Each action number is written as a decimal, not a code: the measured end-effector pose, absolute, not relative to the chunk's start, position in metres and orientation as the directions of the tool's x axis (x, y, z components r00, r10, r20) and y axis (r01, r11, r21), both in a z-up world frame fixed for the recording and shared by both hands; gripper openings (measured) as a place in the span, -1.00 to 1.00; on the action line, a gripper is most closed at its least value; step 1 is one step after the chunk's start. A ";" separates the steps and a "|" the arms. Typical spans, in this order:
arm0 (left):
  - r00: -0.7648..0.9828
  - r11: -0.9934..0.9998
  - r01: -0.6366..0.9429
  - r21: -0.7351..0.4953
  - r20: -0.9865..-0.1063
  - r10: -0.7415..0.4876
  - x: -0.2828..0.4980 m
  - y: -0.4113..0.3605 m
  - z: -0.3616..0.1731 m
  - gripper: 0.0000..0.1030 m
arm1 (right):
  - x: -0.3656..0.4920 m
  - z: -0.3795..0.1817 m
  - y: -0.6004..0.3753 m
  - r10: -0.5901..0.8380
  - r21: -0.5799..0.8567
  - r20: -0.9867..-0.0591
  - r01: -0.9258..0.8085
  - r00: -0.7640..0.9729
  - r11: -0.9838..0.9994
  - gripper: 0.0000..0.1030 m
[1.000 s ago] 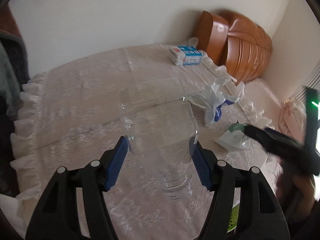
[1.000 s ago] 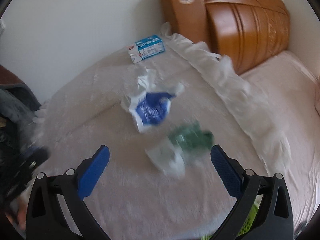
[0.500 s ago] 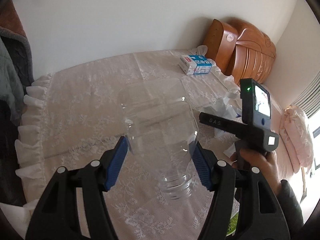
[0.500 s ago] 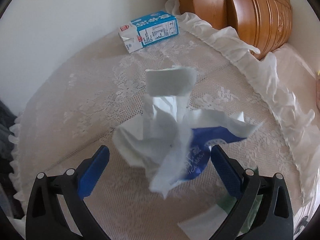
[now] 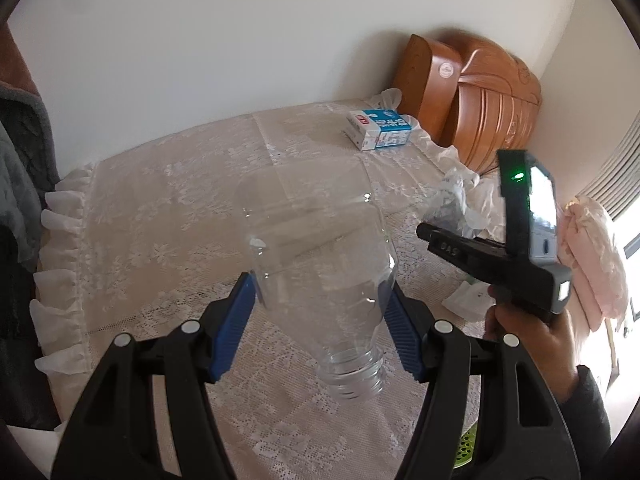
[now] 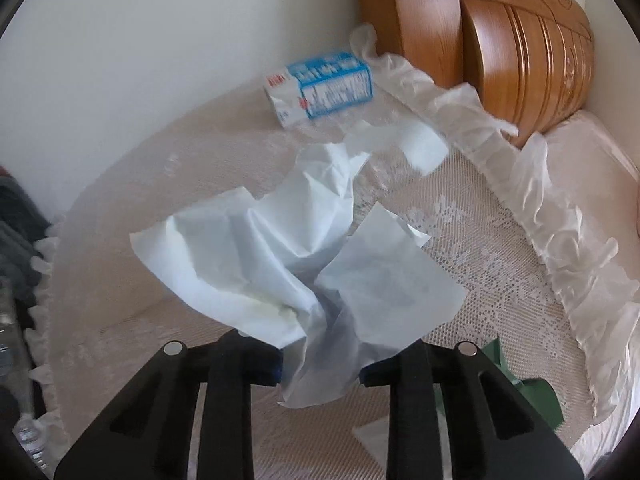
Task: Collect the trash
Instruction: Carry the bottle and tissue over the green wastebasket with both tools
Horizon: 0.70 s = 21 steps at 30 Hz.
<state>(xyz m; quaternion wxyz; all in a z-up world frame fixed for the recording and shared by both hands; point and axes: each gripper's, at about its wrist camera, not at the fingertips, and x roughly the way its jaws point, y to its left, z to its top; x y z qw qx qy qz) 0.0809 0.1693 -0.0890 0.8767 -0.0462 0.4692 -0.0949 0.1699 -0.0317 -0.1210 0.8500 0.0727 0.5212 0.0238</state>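
Your right tool has just been closing, and its jaws now pinch the crumpled white wrapper at the bottom centre of the right wrist view, with the paper fanning up and out above them. Your left tool holds the clear plastic bottle between its blue pads, neck toward the camera, in the middle of the left wrist view above the lace-covered worktop.

So two pieces of trash are in your grip, but neither looks binned yet. What may be the green rim of a basket peeks out at the lower right of the left view; I can't say for sure.

Left to collect, as I judge it: the blue-and-white carton lying near the wall at upper centre, the green packet at lower right just beside your right tool, and a small white scrap under it. You're roughly at the midpoint, I'd say.
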 end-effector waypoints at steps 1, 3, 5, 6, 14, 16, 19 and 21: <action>0.544 0.977 0.127 -0.169 -0.812 -0.211 0.079 0.168 -0.088 0.20 | 0.165 -0.114 -0.029 0.128 0.160 -0.874 0.029 0.469 0.987 -0.51; 0.550 0.977 0.134 -0.166 -0.808 -0.213 0.075 0.166 -0.085 0.20 | 0.153 -0.095 -0.032 0.154 0.185 -0.850 0.012 0.504 0.983 -0.51; 0.553 0.975 0.149 -0.163 -0.804 -0.219 0.070 0.162 -0.082 0.20 | 0.135 -0.074 -0.037 0.181 0.213 -0.824 -0.003 0.536 0.977 -0.51; 0.553 0.974 0.157 -0.163 -0.803 -0.223 0.067 0.161 -0.081 0.20 | 0.130 -0.068 -0.041 0.189 0.222 -0.814 -0.006 0.549 0.975 -0.51; 0.526 0.938 0.294 -0.183 -0.789 -0.318 0.041 0.115 -0.072 0.20 | 0.031 -0.015 -0.095 0.126 0.207 -0.777 0.061 0.616 0.976 -0.51; 0.509 0.920 0.341 -0.192 -0.786 -0.352 0.033 0.097 -0.070 0.20 | 0.004 -0.010 -0.112 0.089 0.194 -0.782 0.105 0.617 0.975 -0.51; 0.475 0.882 0.428 -0.196 -0.781 -0.405 0.021 0.064 -0.068 0.20 | -0.038 -0.005 -0.140 0.015 0.163 -0.789 0.186 0.615 0.969 -0.51; 0.445 0.846 0.492 -0.204 -0.777 -0.446 0.010 0.038 -0.066 0.20 | -0.066 -0.002 -0.160 -0.048 0.135 -0.794 0.252 0.607 0.958 -0.51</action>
